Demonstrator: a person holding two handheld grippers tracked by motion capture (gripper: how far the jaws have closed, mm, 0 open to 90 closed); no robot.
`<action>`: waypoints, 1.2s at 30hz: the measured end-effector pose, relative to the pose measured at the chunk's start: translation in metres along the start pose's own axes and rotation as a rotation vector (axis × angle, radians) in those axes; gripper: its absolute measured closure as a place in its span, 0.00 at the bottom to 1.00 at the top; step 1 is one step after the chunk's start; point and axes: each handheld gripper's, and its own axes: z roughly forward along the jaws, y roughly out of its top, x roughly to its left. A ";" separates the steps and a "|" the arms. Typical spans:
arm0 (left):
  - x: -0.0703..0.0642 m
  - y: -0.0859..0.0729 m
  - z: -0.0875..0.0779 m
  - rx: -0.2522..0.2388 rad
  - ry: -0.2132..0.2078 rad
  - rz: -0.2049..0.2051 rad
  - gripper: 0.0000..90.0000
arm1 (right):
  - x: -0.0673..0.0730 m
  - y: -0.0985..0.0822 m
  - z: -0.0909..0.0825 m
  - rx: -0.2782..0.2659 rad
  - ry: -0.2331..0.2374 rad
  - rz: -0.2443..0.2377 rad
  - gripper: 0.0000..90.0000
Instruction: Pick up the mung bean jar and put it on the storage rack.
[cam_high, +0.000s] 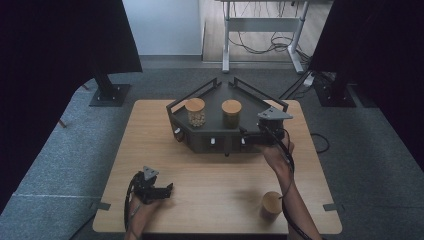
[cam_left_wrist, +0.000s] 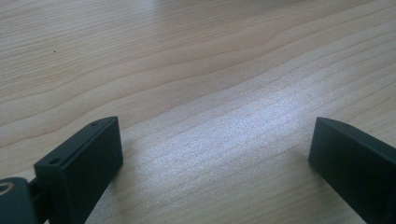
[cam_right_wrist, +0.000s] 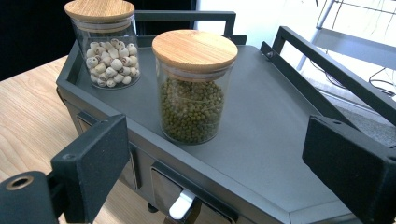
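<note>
While jaws gape empty, green-bean jar (cam_right_wrist: 194, 88) ahead between right gripper (cam_right_wrist: 212, 163) jaws, untouched, on black tray (cam_right_wrist: 275, 140)

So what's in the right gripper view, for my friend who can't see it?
Two glass jars with wooden lids stand apart on a dark grey tray: a nearer jar of green beans and a farther jar of pale seeds. The tray sits on a wooden table. The right gripper is open, nothing between its black jaws.
</note>
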 end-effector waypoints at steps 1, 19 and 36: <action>0.000 0.000 0.000 0.000 0.000 0.000 0.03 | 0.000 0.000 -0.001 -0.002 0.001 0.002 0.08; 0.000 0.000 0.000 0.000 0.000 0.000 0.03 | -0.004 -0.016 -0.018 -0.020 -0.022 0.006 0.08; 0.000 0.000 0.000 -0.001 0.003 -0.004 0.03 | -0.013 -0.037 -0.035 -0.014 -0.048 0.030 0.08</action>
